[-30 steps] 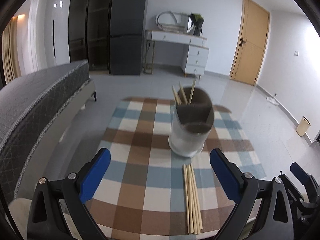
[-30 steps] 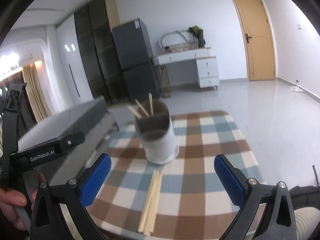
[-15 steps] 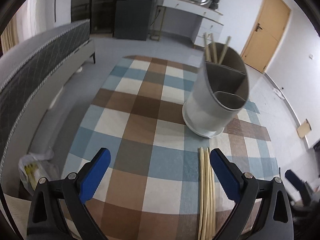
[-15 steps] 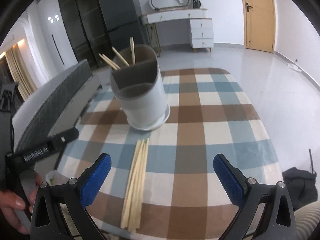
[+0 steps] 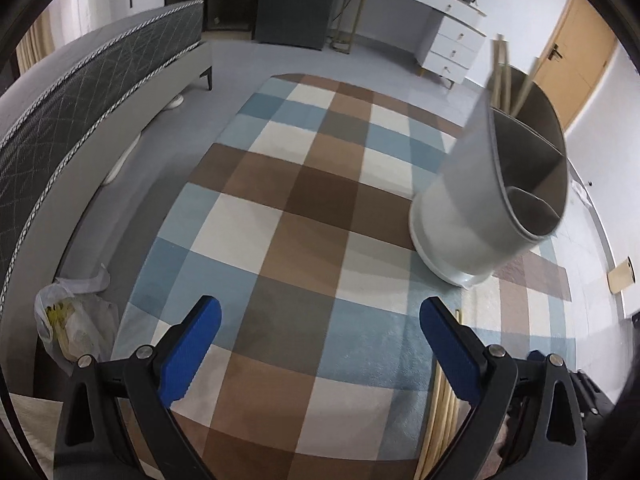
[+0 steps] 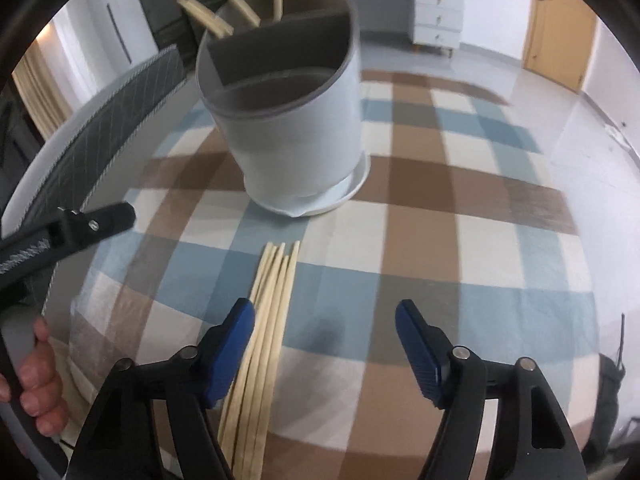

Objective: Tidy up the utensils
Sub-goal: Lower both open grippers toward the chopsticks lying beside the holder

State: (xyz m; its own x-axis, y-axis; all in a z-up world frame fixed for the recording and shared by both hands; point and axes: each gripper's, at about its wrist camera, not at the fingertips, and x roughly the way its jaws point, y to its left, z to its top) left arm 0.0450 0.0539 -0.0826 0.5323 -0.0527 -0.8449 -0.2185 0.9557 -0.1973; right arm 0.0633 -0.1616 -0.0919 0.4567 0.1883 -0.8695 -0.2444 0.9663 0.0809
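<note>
A white round utensil holder (image 6: pixel 296 128) with grey inner compartments stands on the checked tablecloth (image 6: pixel 460 240); wooden chopsticks (image 6: pixel 236 2) stick out of its back compartment. Several loose chopsticks (image 6: pixel 268 316) lie in a bundle in front of it. My right gripper (image 6: pixel 325 312) hovers low over the cloth, its left finger beside the bundle; its jaws are closing with nothing between them. In the left wrist view the holder (image 5: pixel 480 208) stands at the right, and my left gripper (image 5: pixel 320 320) is open over bare cloth, the bundle (image 5: pixel 446 404) under its right finger.
A grey quilted bed (image 5: pixel 72 104) runs along the left of the table. A plastic bag (image 5: pixel 72 328) lies on the floor beside it. A white dresser (image 5: pixel 436 20) and a wooden door (image 5: pixel 576 52) stand at the far wall. A hand (image 6: pixel 36 384) holds the left gripper's handle.
Both grippers have sunk toward the cloth and tipped downward. The holder and chopsticks loom larger. The right gripper's jaws have narrowed; the left gripper has drifted left of the bundle.
</note>
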